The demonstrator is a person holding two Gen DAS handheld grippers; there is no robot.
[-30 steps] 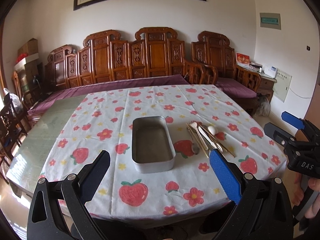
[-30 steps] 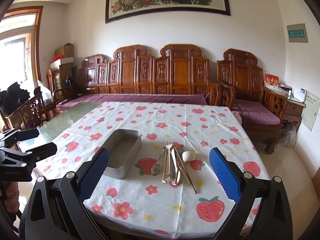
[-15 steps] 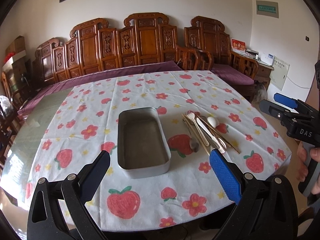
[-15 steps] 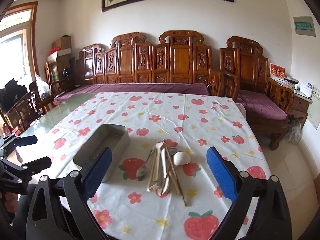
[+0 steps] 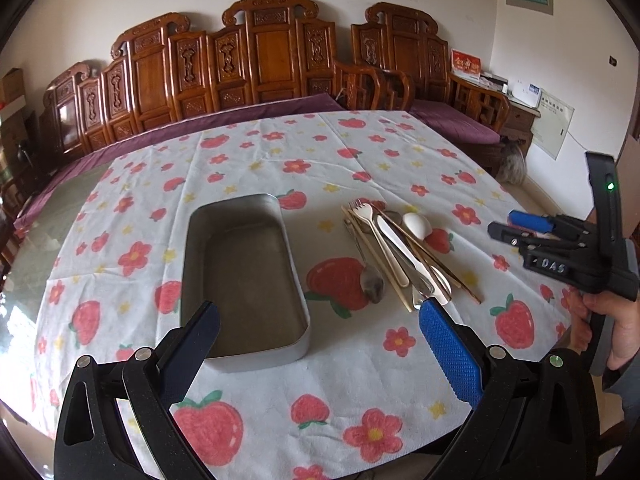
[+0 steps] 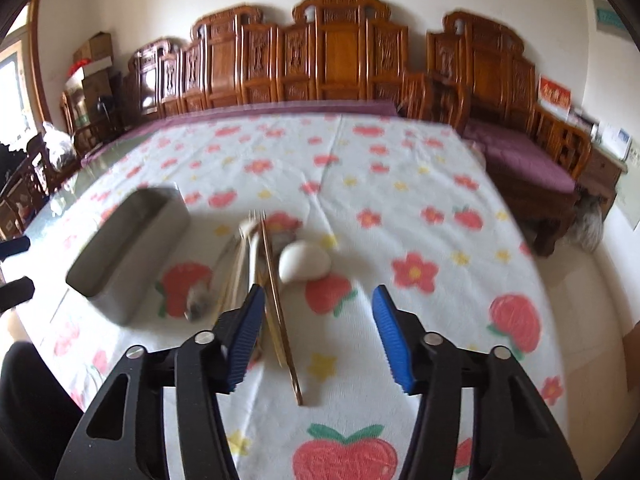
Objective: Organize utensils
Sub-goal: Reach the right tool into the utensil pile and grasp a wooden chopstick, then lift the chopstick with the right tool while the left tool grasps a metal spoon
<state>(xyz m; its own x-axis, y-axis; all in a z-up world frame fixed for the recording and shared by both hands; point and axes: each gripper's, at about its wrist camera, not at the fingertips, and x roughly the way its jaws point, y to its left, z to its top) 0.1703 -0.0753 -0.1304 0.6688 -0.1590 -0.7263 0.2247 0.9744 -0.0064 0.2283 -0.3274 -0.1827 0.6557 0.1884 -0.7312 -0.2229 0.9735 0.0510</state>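
A bare metal tray (image 5: 244, 276) (image 6: 128, 248) lies on the strawberry-print tablecloth. To its right sits a pile of utensils (image 5: 394, 254) (image 6: 256, 272): a fork, spoons, chopsticks and a white ceramic spoon (image 5: 416, 224) (image 6: 304, 261). My left gripper (image 5: 320, 326) hangs open over the near end of the tray and holds nothing. My right gripper (image 6: 318, 310) hovers low over the near ends of the utensils, its jaws closing; the chopsticks' tips lie below the gap, untouched. The right gripper (image 5: 520, 226) also shows at the right edge of the left wrist view.
The table (image 5: 64, 224) has a glass top showing left of the cloth. Carved wooden benches (image 5: 256, 60) with purple cushions line the far wall. A side cabinet (image 5: 520, 116) stands at the right. A person's hand (image 5: 616, 320) holds the right gripper's handle.
Both grippers came down and forward toward the table. The right gripper's jaws narrowed from wide open and now sit just above the utensil pile. The right wrist view has blurred.
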